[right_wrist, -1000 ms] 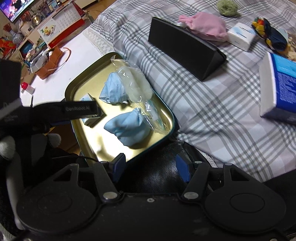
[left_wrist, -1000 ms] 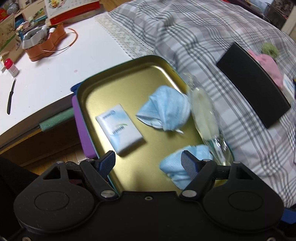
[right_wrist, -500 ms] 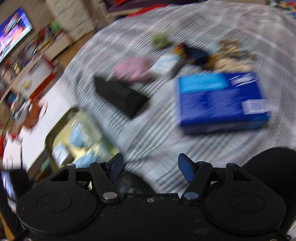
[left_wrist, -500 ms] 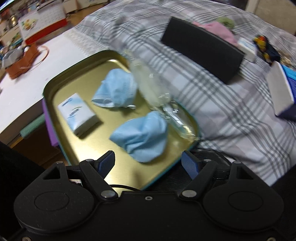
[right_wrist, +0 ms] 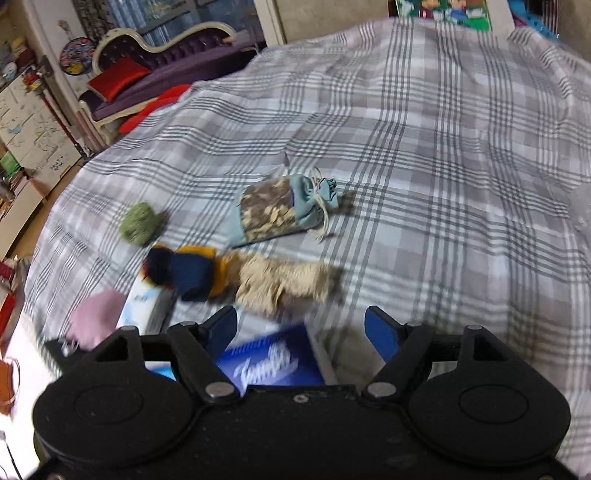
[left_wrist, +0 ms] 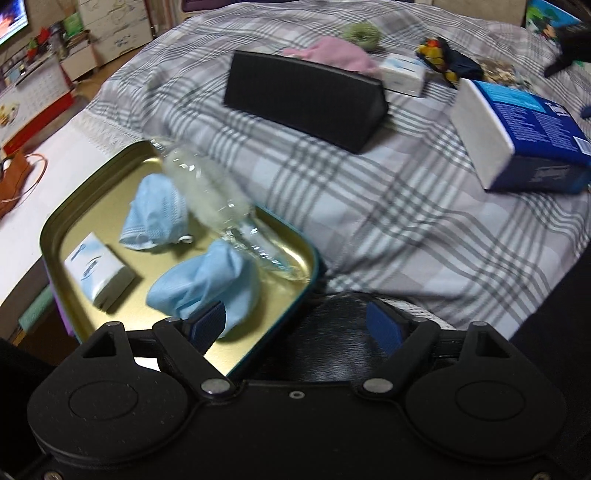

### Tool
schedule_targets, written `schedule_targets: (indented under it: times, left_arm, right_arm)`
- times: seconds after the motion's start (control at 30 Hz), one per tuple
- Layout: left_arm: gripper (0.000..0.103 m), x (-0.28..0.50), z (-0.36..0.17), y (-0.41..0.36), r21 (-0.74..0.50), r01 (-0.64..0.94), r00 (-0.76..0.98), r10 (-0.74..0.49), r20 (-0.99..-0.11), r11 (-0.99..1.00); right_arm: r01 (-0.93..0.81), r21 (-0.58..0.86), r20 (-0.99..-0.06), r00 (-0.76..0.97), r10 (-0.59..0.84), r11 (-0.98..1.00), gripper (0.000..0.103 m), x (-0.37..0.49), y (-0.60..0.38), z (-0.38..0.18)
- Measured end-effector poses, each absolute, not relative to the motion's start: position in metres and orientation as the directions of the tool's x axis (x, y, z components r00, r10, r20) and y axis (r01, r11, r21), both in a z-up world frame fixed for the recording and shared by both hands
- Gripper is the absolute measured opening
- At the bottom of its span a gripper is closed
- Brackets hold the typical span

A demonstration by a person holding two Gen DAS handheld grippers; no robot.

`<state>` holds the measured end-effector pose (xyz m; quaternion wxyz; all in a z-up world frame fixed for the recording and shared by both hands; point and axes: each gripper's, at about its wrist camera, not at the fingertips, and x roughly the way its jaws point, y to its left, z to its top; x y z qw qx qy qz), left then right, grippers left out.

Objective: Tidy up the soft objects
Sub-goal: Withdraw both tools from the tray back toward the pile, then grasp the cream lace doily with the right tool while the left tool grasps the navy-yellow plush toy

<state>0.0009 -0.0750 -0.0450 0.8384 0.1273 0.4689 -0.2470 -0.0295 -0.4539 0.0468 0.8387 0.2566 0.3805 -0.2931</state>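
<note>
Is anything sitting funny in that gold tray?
Yes. The clear plastic packet does not lie flat in the gold tray: it slants across the right side and pokes over the far rim. One crumpled blue mask rests against it. The white tissue pack and the other blue mask lie flat inside.

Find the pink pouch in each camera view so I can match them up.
Left wrist: pink pouch at top centre, behind the black case.
Right wrist: it lies at lower left, beside the left tong.
Shared landmark: green ball, lying on the plaid bedspread near the pouch.
</note>
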Motion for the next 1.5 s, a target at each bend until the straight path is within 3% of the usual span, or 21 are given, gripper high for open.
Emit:
schedule_targets:
  times: [0.27, 0.53, 0.7, 0.77, 0.83, 1.0, 1.13, 1.5]
  left_arm:
    - [0.08, 0.008, -0.03, -0.101, -0.076, 0.548, 0.386, -0.333, -0.86, 0.833]
    - [0.084, 0.04, 0.016, -0.146, -0.08, 0.57, 0.403, -0.363, -0.84, 0.818]
    - [0.084, 0.065, 0.041, -0.182, -0.089, 0.571, 0.42, -0.384, -0.822, 0.816]
    - [0.084, 0.072, 0.047, -0.197, -0.072, 0.575, 0.433, -0.378, -0.818, 0.815]
    - [0.084, 0.079, 0.051, -0.212, -0.051, 0.581, 0.443, -0.368, -0.818, 0.812]
    - [0.084, 0.1, 0.049, -0.245, -0.025, 0.589, 0.427, -0.338, -0.839, 0.808]
    - [0.084, 0.117, 0.037, -0.269, -0.013, 0.58, 0.4, -0.299, -0.866, 0.814]
    - [0.084, 0.13, 0.034, -0.331, -0.085, 0.602, 0.334, -0.347, -0.876, 0.794]
  right_arm:
    - [0.683, 0.149, -0.84, 0.47, -0.273, 0.716, 0.088, 0.022, -0.462, 0.015]
    - [0.686, 0.105, -0.862, 0.424, -0.279, 0.72, 0.088, 0.037, -0.46, -0.007]
    - [0.676, 0.113, -0.873, 0.418, -0.252, 0.729, 0.08, 0.041, -0.464, -0.015]
    - [0.677, 0.078, -0.871, 0.403, -0.28, 0.732, 0.07, 0.043, -0.461, -0.016]
    - [0.675, 0.077, -0.865, 0.411, -0.287, 0.734, 0.052, 0.042, -0.461, -0.014]
    - [0.708, 0.177, -0.86, 0.449, -0.243, 0.683, 0.038, 0.027, -0.479, -0.012]
    - [0.743, 0.259, -0.849, 0.48, -0.222, 0.617, 0.034, 0.01, -0.496, -0.01]
    - [0.855, 0.193, -0.804, 0.419, -0.422, 0.482, 0.031, -0.021, -0.514, 0.002]
